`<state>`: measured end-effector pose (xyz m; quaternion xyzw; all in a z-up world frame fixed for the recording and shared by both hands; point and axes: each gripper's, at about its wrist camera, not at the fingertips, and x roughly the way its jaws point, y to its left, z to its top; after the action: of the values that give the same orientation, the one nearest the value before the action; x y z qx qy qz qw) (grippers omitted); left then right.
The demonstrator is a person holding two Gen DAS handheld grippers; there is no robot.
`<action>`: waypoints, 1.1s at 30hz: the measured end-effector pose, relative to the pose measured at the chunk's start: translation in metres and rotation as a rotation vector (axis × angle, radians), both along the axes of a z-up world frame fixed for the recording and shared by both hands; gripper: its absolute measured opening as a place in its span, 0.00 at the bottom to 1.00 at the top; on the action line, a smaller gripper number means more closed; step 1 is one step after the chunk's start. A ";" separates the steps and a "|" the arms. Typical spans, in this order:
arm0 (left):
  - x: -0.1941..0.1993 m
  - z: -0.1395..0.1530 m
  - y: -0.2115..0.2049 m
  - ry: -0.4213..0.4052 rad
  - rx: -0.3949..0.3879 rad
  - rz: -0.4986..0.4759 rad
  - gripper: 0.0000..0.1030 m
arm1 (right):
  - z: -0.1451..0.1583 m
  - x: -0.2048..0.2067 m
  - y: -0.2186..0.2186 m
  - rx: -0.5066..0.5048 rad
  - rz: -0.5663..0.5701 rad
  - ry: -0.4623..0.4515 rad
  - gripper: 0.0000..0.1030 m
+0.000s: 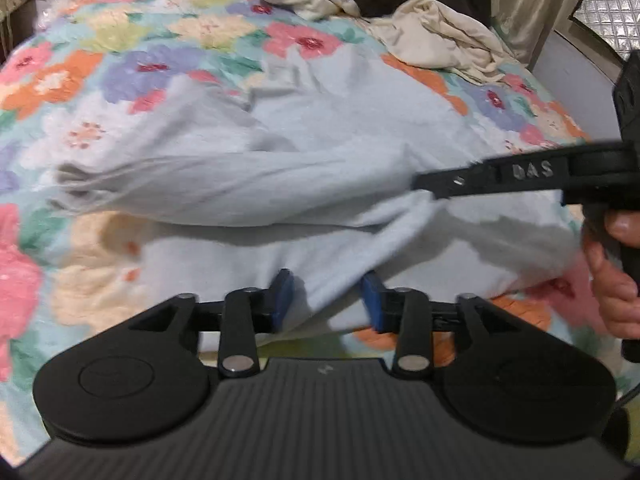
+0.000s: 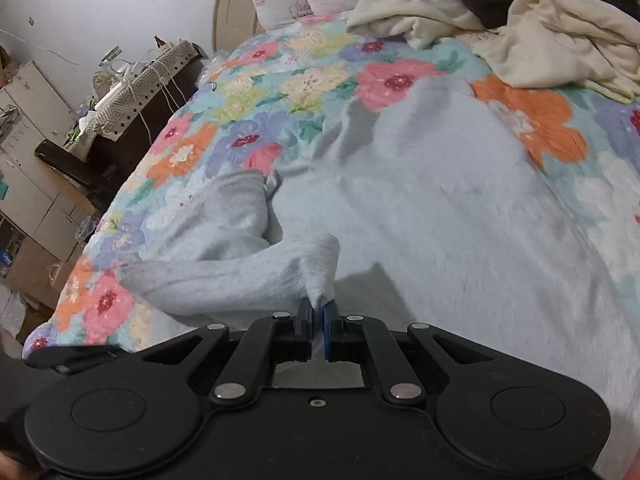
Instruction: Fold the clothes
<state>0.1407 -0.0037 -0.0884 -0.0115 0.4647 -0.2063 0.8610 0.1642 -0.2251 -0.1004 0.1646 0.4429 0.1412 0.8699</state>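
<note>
Left wrist view: the left gripper (image 1: 327, 298) stands wide open, with light blue garment (image 1: 320, 168) cloth lying between its pads, unclamped. The garment lies on the floral bedspread (image 1: 80, 80); motion blur obscures its folds. Right wrist view: the right gripper (image 2: 318, 316) is pinched tight on a garment fold; its fingertips are partly hidden by cloth.

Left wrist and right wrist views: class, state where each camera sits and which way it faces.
Left wrist: on the left gripper, looking along its open fingers across the pale blue garment; the right gripper and right hand show too.
Right wrist: on the right gripper, shut on the garment's sleeve.
Shared: the garment, the floral bedspread, the cream clothes pile.
</note>
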 end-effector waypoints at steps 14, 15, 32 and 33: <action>0.018 -0.004 0.044 0.055 -0.130 0.121 0.47 | 0.014 -0.013 0.018 -0.154 0.068 -0.027 0.14; 0.019 -0.005 0.047 0.061 -0.137 0.129 0.48 | 0.013 -0.009 0.017 -0.154 0.077 -0.024 0.15; 0.017 0.004 0.061 0.046 -0.152 0.141 0.58 | 0.053 -0.028 0.028 -0.322 0.059 -0.293 0.05; 0.018 0.004 0.059 0.051 -0.145 0.137 0.58 | 0.052 -0.033 0.025 -0.366 0.035 -0.289 0.05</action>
<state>0.1587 0.0553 -0.0847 -0.1108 0.4686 -0.1795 0.8579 0.1313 -0.1998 -0.0479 -0.0253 0.3348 0.0957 0.9371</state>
